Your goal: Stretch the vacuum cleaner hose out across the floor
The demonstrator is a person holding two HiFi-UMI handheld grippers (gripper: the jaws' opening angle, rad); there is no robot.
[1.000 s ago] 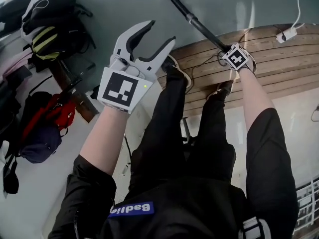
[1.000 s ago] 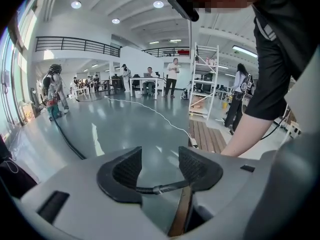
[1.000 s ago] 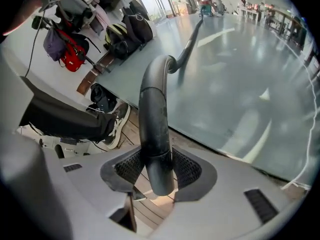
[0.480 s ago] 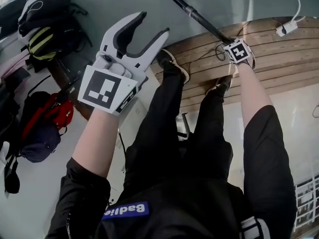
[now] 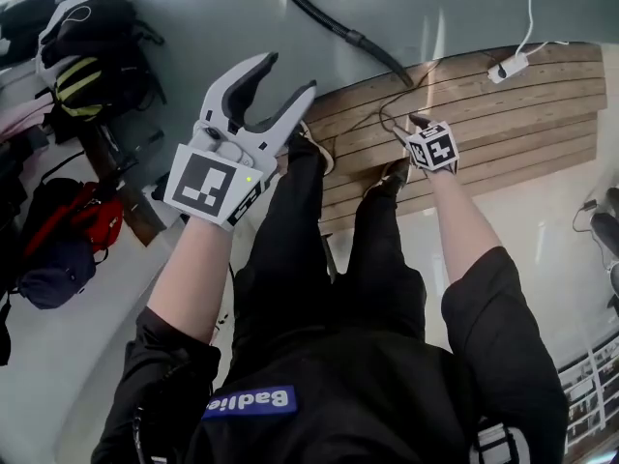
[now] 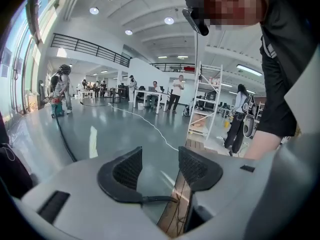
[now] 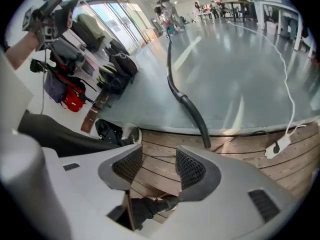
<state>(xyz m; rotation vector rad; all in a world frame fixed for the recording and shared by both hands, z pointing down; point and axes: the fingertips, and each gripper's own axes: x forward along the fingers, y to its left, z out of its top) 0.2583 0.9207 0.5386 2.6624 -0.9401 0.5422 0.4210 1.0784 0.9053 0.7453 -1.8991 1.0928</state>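
The black vacuum hose (image 5: 334, 29) lies stretched over the grey floor, its end resting at the edge of the wooden platform (image 5: 503, 114). The right gripper view shows the hose (image 7: 192, 111) running away from me; in the left gripper view the hose (image 6: 62, 136) curves toward a distant person. My right gripper (image 5: 411, 129) hangs above the platform, just short of the hose end and apart from it. Its jaws have just been opening, and the right gripper (image 7: 157, 159) has only planks showing between its jaws. My left gripper (image 5: 280, 75) is raised, open and empty; between the left gripper's (image 6: 160, 166) pads only floor shows.
A white power adapter (image 5: 511, 66) with its cable lies on the platform. Bags (image 5: 87, 56) and a red pack (image 5: 77, 220) are heaped at the left. My legs and shoes stand at the platform's edge. A white shelf rack (image 6: 205, 99) and several people stand farther off.
The right gripper was at the hose end; it has let go and lifted back toward me, leaving the hose on the floor. The left gripper rose a little and stayed open.
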